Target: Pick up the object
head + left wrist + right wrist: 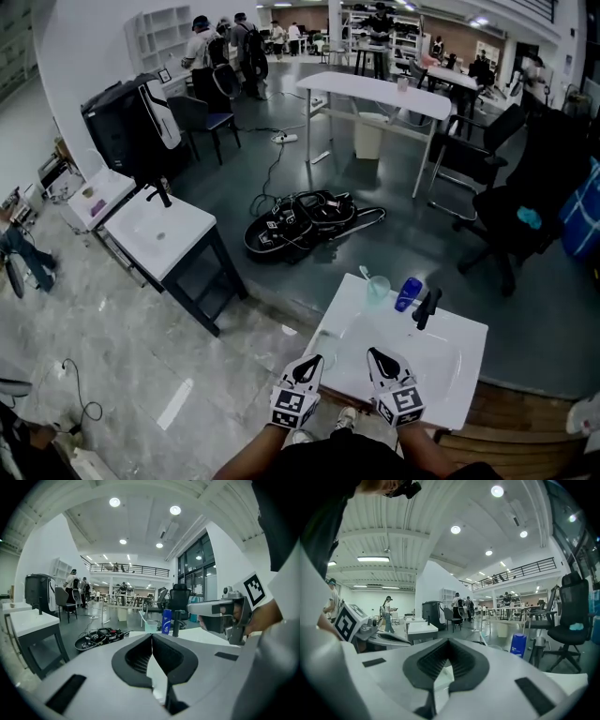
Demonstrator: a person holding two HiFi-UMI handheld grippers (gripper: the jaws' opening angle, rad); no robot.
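Observation:
A blue bottle (408, 293) stands at the far rim of the white sink basin (450, 375), beside a clear cup (378, 287) with a toothbrush in it and a black faucet (427, 307). My left gripper (312, 364) and right gripper (378, 358) hover side by side over the basin's near edge, both shut and holding nothing. In the left gripper view the bottle (166, 621) stands ahead past the closed left gripper (152, 638), well out of reach. In the right gripper view the bottle (518, 645) sits to the right of the closed right gripper (447, 642).
A second white sink cabinet (159, 230) stands to the left. A heap of black bags and cables (300, 220) lies on the floor beyond the basin. A black office chair (511, 216) is at the right, a white table (375, 94) further back, with people standing behind it.

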